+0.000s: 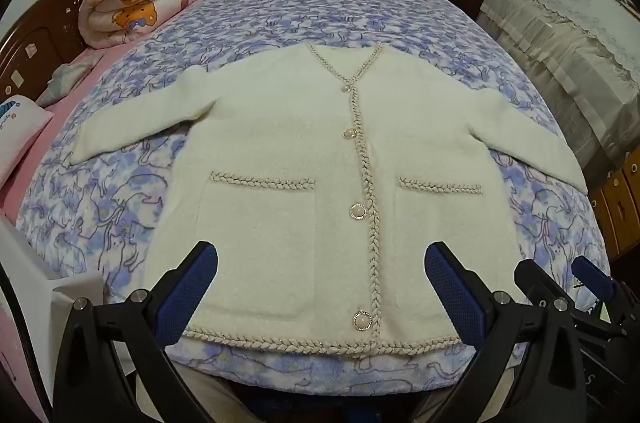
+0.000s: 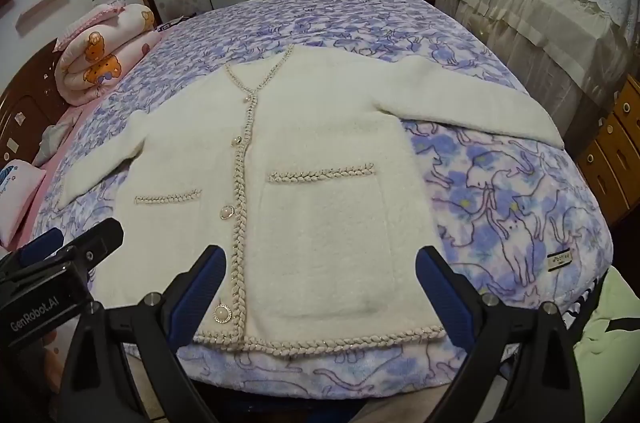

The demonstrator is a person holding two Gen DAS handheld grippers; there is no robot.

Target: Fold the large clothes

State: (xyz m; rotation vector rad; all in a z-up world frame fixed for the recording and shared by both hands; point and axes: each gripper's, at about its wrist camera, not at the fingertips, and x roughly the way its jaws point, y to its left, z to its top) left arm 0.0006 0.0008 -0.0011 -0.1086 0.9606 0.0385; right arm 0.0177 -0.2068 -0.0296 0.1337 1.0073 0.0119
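Note:
A cream cardigan (image 1: 288, 151) with braided trim, pearl buttons and two front pockets lies flat, face up, on the bed, sleeves spread out to both sides. It also shows in the right wrist view (image 2: 328, 151). My left gripper (image 1: 320, 259) is open and empty, hovering above the hem near the bed's front edge. My right gripper (image 2: 320, 263) is open and empty, above the hem on the cardigan's right half. The right gripper's body (image 1: 576, 287) shows at the lower right of the left wrist view, and the left gripper's body (image 2: 60, 263) at the lower left of the right wrist view.
The bed (image 1: 120, 215) has a blue and white cat-print blanket. A rolled pink bear-print quilt (image 1: 132, 3) and a pillow (image 1: 20, 131) lie at the left by the wooden headboard (image 1: 36, 39). A cloth-covered cabinet (image 1: 560, 31) and wooden drawers (image 1: 620, 203) stand at the right.

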